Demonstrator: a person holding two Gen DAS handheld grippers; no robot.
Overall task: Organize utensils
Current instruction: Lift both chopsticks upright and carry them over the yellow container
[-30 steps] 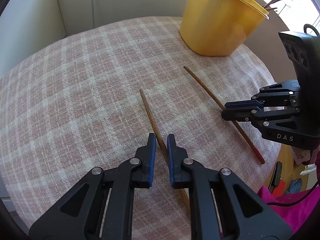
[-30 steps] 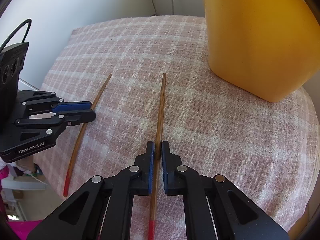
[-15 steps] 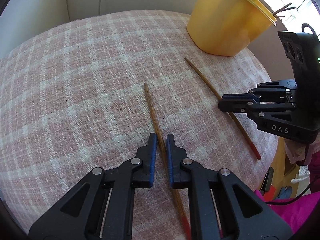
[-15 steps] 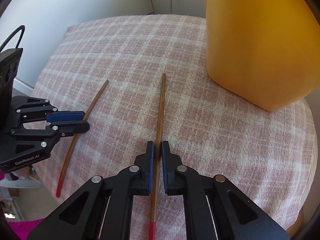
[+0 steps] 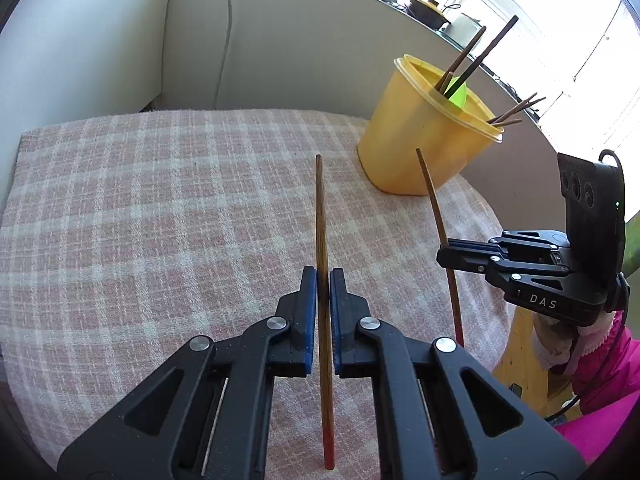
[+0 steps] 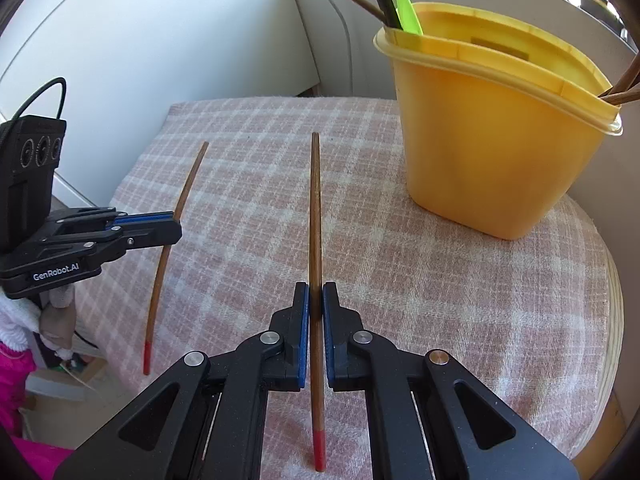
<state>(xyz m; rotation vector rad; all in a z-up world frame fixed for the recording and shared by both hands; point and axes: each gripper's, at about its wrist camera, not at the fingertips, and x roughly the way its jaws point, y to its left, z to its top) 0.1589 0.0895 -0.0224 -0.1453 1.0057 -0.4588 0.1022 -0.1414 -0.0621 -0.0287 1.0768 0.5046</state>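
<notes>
Our left gripper [image 5: 323,276] pinched a red-tipped chopstick [image 5: 321,216] between its pads above the checked cloth [image 5: 160,208]; our right gripper [image 6: 316,292] clamped its twin [image 6: 315,208], the yellow utensil tub [image 6: 500,152] ahead-right of both fingers.

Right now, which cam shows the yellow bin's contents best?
Left wrist: it sees the whole yellow bin, with dark sticks and a green utensil poking out. Right wrist shows the bin closer, but the frame edge crops the sticks.
</notes>
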